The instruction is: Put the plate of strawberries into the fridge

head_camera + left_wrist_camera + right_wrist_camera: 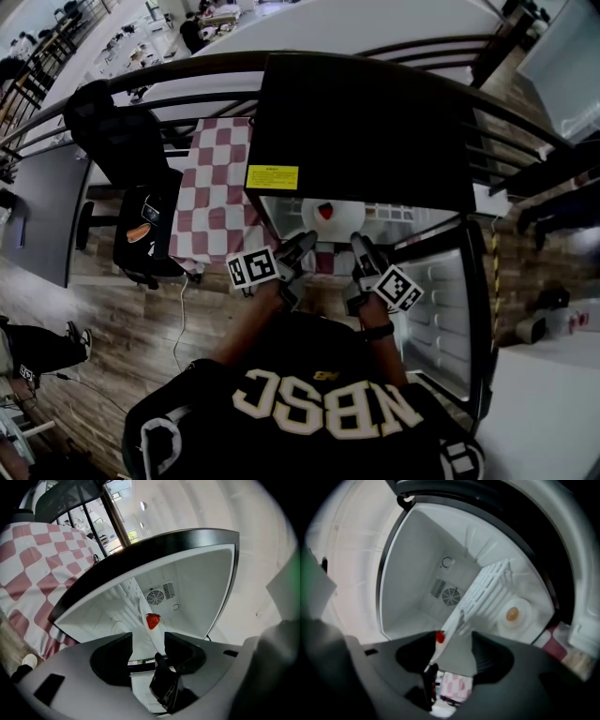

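With left claw [301,247] and right claw [361,247] wide open and empty, back straight out without nudging the plate [345,217].

The left forearm [246,328] and right forearm [384,352] are reaching forward side by side. The left gripper [300,249] is pointing slightly downward with its jaws standing wide apart. Just beside it, the right gripper [362,247] is likewise holding its jaws spread open.
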A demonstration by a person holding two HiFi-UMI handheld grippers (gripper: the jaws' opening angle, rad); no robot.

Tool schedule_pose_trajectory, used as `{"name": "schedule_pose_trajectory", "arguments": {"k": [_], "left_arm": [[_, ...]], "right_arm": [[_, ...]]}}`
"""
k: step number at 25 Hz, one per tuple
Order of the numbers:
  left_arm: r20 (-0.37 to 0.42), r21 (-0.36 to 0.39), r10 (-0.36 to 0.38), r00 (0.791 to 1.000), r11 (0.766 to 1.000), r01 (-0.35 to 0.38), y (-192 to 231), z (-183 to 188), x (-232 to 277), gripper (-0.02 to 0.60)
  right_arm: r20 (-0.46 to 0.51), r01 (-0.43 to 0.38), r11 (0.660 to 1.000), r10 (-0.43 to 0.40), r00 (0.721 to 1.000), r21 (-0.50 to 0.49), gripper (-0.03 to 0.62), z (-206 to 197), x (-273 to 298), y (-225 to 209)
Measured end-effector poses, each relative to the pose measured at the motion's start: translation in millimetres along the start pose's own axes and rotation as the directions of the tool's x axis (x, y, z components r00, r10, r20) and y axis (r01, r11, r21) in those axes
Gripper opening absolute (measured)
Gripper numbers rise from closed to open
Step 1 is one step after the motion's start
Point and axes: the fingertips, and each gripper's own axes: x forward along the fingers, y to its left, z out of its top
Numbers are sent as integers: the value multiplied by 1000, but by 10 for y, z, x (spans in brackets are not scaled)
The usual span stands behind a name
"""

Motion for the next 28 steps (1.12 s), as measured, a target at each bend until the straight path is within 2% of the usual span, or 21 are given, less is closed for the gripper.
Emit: {"name": "schedule_pose_trajectory", "arguments": {"k": [3, 5, 7, 10, 15, 19, 21, 22, 25, 28], "left_arm": [[13, 71, -11, 1000, 997, 10, -77, -43, -60, 210], [17, 120, -25, 1000, 992, 22, -142, -72, -89, 210], [10, 209, 3, 1000, 978, -5, -146, -118, -123, 210], [21, 379, 74, 997, 922, -76, -123, -170, -187, 210], [51, 528, 86, 995, 843, -100, -224, -220, -186, 209], [88, 666, 119, 989, 731, -147, -266, -221, -194, 198], [103, 712, 133, 986, 682, -167, -271, -219, -201, 189], [110, 725, 140, 984, 666, -176, -266, -217, -206, 182], [128, 739, 158, 979, 643, -200, -226, -204, -216, 159], [134, 741, 167, 977, 638, -211, -187, -193, -199, 122]], "right_arm": [[-7, 16, 998, -16, 1000, -66, 232, -66, -71, -13], [-18, 31, 988, -34, 999, -152, 232, -107, -121, -29], [-21, 61, 963, -69, 997, -261, 232, -131, -177, -43], [-11, 100, 905, -115, 993, -414, 231, -145, -229, -7], [7, 127, 792, -153, 988, -597, 230, -136, -263, 90], [21, 143, 691, -182, 983, -708, 222, -152, -272, 157], [25, 148, 665, -191, 981, -732, 191, -159, -271, 170], [26, 149, 656, -193, 981, -740, 168, -162, -270, 172], [23, 145, 640, -194, 981, -755, 135, -172, -261, 178], [14, 130, 631, -186, 982, -765, 105, -182, -230, 192]]}}
